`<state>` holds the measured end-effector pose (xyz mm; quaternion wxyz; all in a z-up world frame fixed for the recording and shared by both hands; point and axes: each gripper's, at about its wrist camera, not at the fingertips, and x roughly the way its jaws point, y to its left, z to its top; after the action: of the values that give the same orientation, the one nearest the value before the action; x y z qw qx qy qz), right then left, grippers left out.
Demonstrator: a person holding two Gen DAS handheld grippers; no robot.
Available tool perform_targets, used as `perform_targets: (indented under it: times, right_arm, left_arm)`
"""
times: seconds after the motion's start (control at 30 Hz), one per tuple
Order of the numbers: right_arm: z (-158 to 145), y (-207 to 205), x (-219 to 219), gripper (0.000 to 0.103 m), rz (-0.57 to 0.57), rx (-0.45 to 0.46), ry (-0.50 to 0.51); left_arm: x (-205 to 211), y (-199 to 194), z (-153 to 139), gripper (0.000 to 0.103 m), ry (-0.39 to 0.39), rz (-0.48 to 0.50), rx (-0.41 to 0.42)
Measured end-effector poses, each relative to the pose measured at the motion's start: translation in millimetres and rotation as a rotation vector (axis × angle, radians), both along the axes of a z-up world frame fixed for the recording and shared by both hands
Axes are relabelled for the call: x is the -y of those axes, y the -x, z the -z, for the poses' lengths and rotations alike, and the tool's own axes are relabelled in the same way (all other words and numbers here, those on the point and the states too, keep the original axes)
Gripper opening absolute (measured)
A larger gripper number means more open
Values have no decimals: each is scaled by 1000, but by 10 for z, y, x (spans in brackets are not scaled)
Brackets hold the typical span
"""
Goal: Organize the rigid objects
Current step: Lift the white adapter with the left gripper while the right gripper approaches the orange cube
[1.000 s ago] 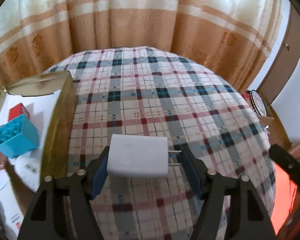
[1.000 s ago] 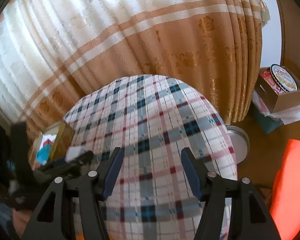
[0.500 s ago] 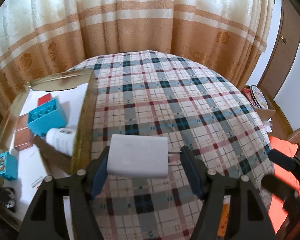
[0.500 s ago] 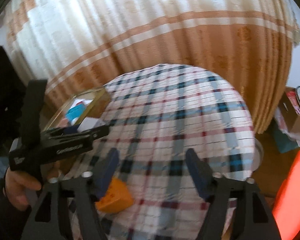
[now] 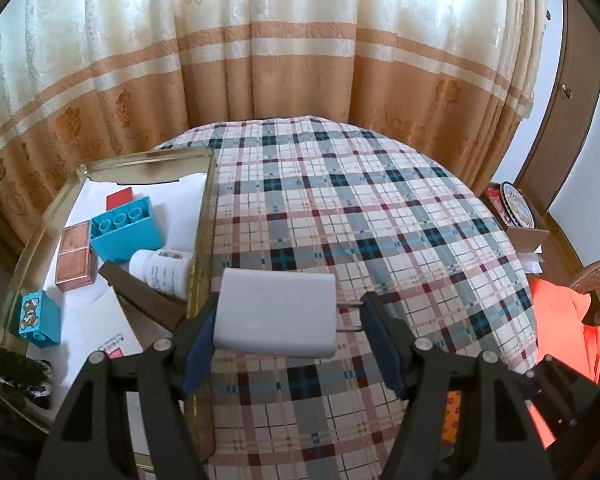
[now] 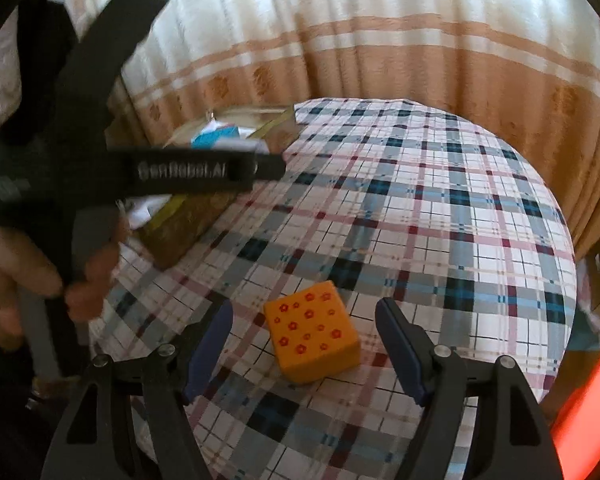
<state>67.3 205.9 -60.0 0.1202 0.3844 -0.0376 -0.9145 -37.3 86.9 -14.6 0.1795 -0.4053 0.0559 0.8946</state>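
On the round tabletop [image 5: 380, 216], under a blue, red and white plaid cloth, sits a shallow gold-rimmed rectangular tray [image 5: 204, 216] at the left edge. Tray already holds sorted pieces: a large teal plastic building block [image 5: 126, 228], a copper-coloured flat rectangular case [image 5: 75, 254], a white cylindrical bottle lying on its side [image 5: 160, 270], a small teal block with a bear picture [image 5: 39, 318] and a red flat piece [image 5: 119, 199] near the back.

Left hand-held gripper [image 5: 288, 334] is clenched on a white plastic plug-in charger block [image 5: 275, 314]: left pad against its flat end, right pad against the two metal prongs. Charger is in the air over the cloth, just right of the tray rim, not yet over the tray.

Right hand-held gripper [image 6: 304, 346] is released; jaws have just been opening and stand wide. The orange cube with small red flower prints [image 6: 312, 332] rests on the cloth between them, neither pad touching it.

Step in hand, my read: two jobs in parallel, left carrying the charger to the tray, right lining up on the cube.

Next moves:
- Left: swing left across the rim, lower over a bare white patch of tray floor, release. Prong-side grip looks thin, so keep it level.
- Right: cube sits skewed to the pads. Push forward, square up or accept a corner grip, then close.
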Motion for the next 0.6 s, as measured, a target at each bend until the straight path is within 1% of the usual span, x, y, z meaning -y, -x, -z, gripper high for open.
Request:
perform_targets:
  times: [0.03,0.13,0.23,0.27,0.3,0.37,0.43,0.47,0.6]
  right_arm:
    - [16,8,29,76,0,2,-16]
    - [30,28,59,76,4,-1,-20]
    - [73,66,67,76,21,19,-47]
    - [92,71,63,71,23,25,-46]
    - [104,72,63,61,23,30,-46]
    - [146,97,71,51,27,54,-61]
    - [162,103,70,48,29,63,-57]
    - [160,105,67,45,29,64,-54]
    - [116,120,55,42,44,58,-60]
  left_arm:
    - [11,0,-7,69,-1,-3,-2]
    - [43,0,-16,69,-5,-10,-3]
    - [67,-3,-18,69,-5,-16,-5]
    - [76,-1,-16,69,-6,-17,-4]
    - [89,-3,-16,69,-7,-20,-3]
    - [109,-5,-12,69,-7,-23,-2]
    - [129,-9,-15,69,-10,-23,-2]
    - [139,-12,-17,69,-11,-24,-3]
    - [173,-20,-29,69,-14,-27,-4]
